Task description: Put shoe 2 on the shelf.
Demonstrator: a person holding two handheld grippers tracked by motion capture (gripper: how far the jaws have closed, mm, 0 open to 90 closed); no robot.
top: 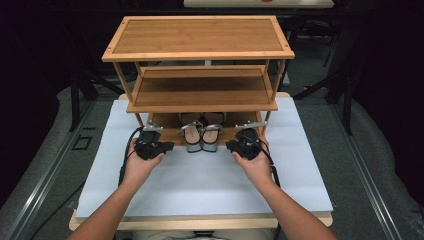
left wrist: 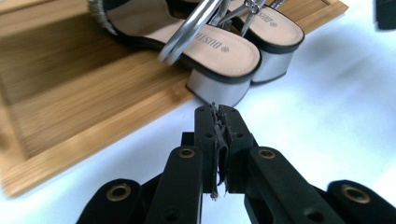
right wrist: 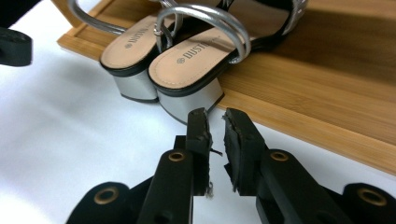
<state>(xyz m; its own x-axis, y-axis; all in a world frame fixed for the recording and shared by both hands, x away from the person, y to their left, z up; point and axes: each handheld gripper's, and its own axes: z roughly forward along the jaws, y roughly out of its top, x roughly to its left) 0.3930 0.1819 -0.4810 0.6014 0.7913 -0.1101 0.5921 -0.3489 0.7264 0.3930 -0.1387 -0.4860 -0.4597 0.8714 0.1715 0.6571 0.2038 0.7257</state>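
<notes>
A pair of sandals with tan insoles, silver straps and silver block heels stands on the lowest board of a bamboo shoe rack, heels toward me at the board's front edge. My left gripper is just left of the heels and points at them. In the left gripper view its jaws are pressed together with nothing in them, a short way from the nearer heel. My right gripper is just right of the pair. Its jaws stand a narrow gap apart and hold nothing, close to a heel.
The rack has three boards. The top and middle ones are bare, with slim posts at the corners. It stands at the far end of a white mat on a wooden table. Dark floor and metal rails lie on both sides.
</notes>
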